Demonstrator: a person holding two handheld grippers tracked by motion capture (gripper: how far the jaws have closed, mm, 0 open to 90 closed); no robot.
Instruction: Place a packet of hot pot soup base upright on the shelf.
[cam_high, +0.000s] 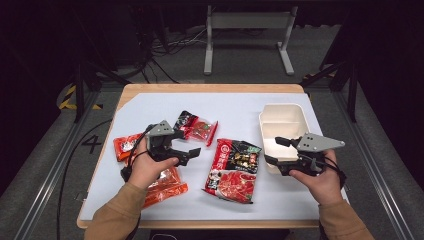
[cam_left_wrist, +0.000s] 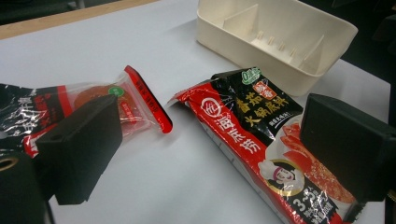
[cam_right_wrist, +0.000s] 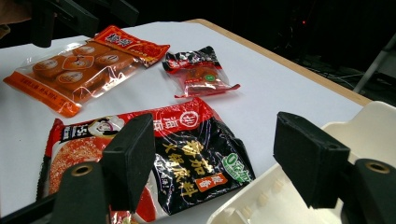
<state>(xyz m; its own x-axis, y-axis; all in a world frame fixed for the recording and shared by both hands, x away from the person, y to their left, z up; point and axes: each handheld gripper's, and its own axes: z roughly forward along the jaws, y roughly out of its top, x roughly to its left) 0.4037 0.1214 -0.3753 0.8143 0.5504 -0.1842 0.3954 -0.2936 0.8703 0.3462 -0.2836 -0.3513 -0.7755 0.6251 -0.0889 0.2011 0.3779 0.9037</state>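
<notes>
A large red and black sauce packet lies flat in the middle of the white table top. My left gripper hovers just left of it, jaws open and empty. In the left gripper view that gripper looks over the large packet and a small red and black packet. My right gripper is open at the near edge of a cream divided box. In the right gripper view it is open above the large packet and the box rim.
The small packet lies behind the left gripper. Two orange snack packets lie under and beside the left hand. The right gripper view has them at the far left. A metal stand is beyond the table.
</notes>
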